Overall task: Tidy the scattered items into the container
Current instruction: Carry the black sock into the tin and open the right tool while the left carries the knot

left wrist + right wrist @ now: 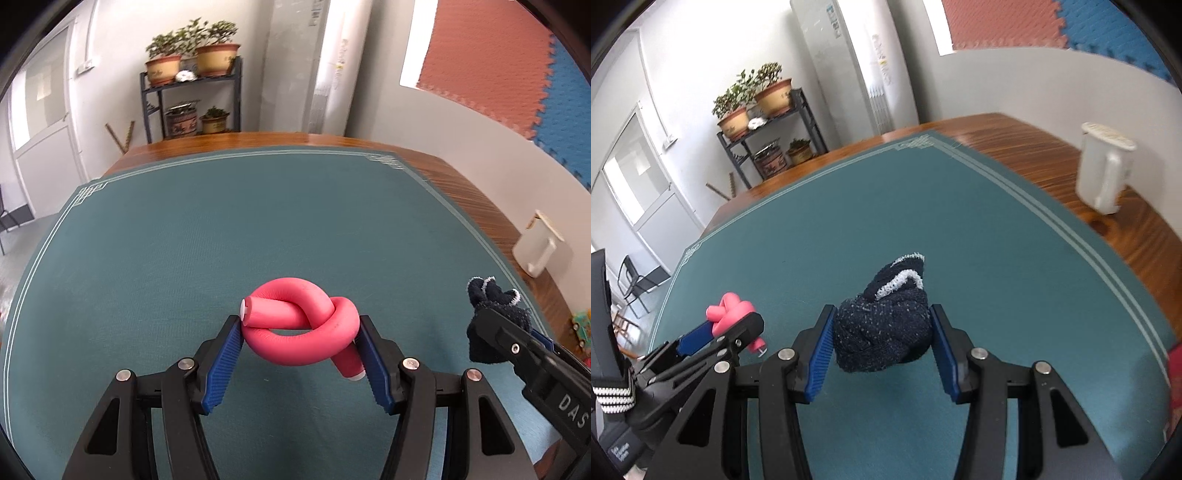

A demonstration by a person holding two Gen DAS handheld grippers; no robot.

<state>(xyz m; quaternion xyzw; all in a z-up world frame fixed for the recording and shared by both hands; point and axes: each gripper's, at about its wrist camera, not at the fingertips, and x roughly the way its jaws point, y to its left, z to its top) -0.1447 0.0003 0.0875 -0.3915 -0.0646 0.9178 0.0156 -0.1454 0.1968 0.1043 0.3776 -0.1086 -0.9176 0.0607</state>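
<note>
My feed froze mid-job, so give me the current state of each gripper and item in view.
Left gripper: shut on the knotted pink foam rod.
Knotted pink foam rod: tied in a knot, held off the green table mat.
Right gripper: shut on the balled dark navy knit sock.
Balled dark navy knit sock: bunched up, held between the pads.
White plastic jug: upright on the wooden tabletop, lid on.
</note>
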